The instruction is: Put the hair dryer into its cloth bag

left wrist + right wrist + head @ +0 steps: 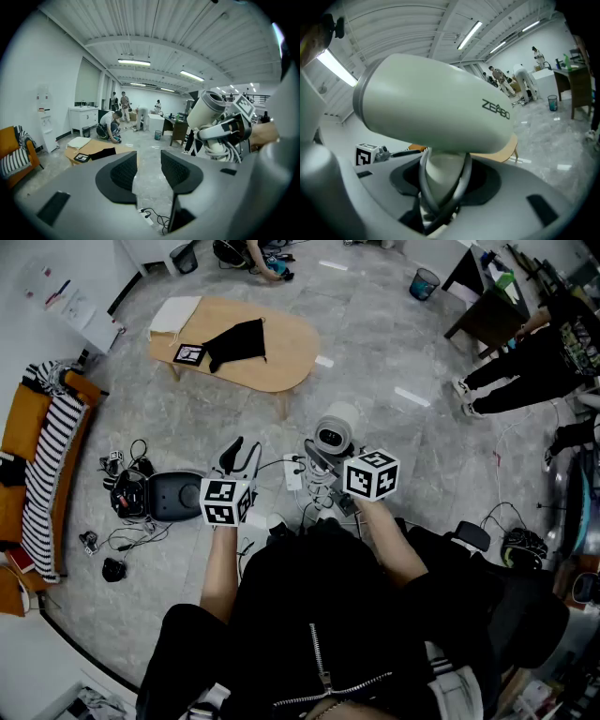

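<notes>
A white hair dryer (334, 431) is held up in front of me, and my right gripper (323, 460) is shut on its handle. In the right gripper view the hair dryer's barrel (436, 112) fills the frame, and the handle with loops of grey cord sits in my right gripper (443, 180). My left gripper (242, 457) hangs just left of it, open and empty. The left gripper view shows my left gripper (149, 171) with its jaws apart and the hair dryer (211, 110) at the right. The black cloth bag (239, 341) lies flat on the far low table, also the black bag (103, 153).
The oval wooden table (286, 367) also carries a marker card (189, 354) and a white cloth (174, 315). An orange sofa with a striped throw (42, 460) lines the left. A black device (173, 495), cables and a power strip (292, 472) lie on the floor below. A person (534, 362) sits right.
</notes>
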